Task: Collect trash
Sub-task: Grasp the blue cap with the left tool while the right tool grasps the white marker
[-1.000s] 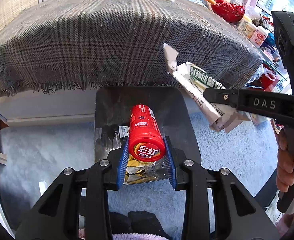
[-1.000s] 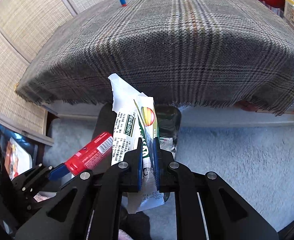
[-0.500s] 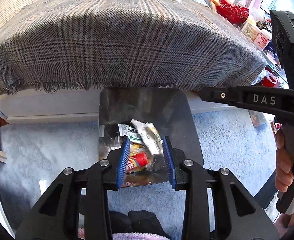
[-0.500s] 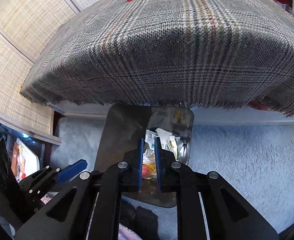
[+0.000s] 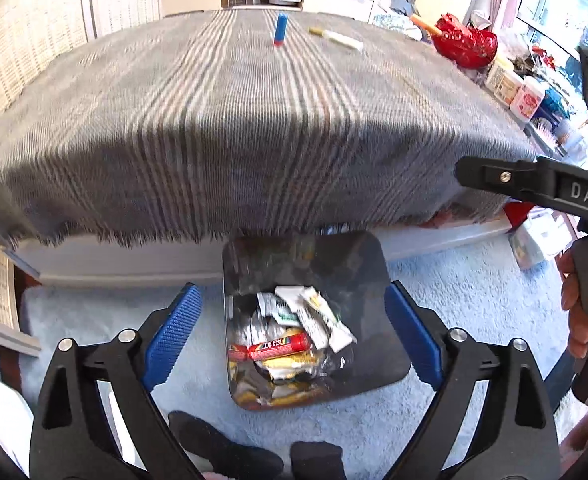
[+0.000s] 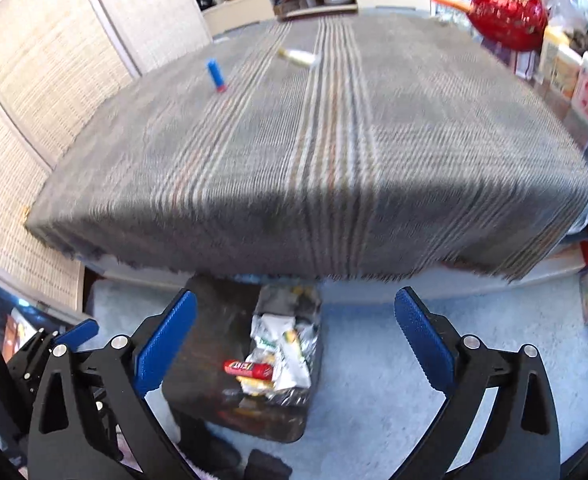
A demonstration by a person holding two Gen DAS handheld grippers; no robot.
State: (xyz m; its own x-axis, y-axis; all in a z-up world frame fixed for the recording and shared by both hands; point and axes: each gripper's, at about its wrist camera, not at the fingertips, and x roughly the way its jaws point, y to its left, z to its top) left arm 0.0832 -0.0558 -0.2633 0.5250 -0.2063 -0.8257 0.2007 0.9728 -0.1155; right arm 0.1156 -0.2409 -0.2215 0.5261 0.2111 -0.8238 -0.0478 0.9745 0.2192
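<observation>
A dark trash bin (image 5: 373, 364) stands on the pale blue carpet in front of the table; it also shows in the right wrist view (image 6: 198, 364). In it lie a red Skittles tube (image 5: 280, 347) (image 6: 248, 368), white-green cartons (image 5: 313, 316) (image 6: 286, 344) and other wrappers. My left gripper (image 5: 292, 332) is open and empty above the bin. My right gripper (image 6: 294, 336) is open and empty above it too. On the plaid tablecloth (image 5: 234, 120) far back lie a blue tube (image 5: 281, 29) (image 6: 216, 74) and a pale yellow-white tube (image 5: 335, 38) (image 6: 299, 56).
A red object (image 5: 463, 42) and white containers (image 5: 527, 100) sit at the table's right edge. Woven panels (image 6: 34, 100) stand at the left. The right gripper's body (image 5: 553, 188) crosses the left wrist view. Dark socks (image 5: 230, 448) show below.
Both grippers let go: the Skittles tube and the carton dropped into the bin. Both jaws have opened wide, and both views have lifted and tilted toward the table.
</observation>
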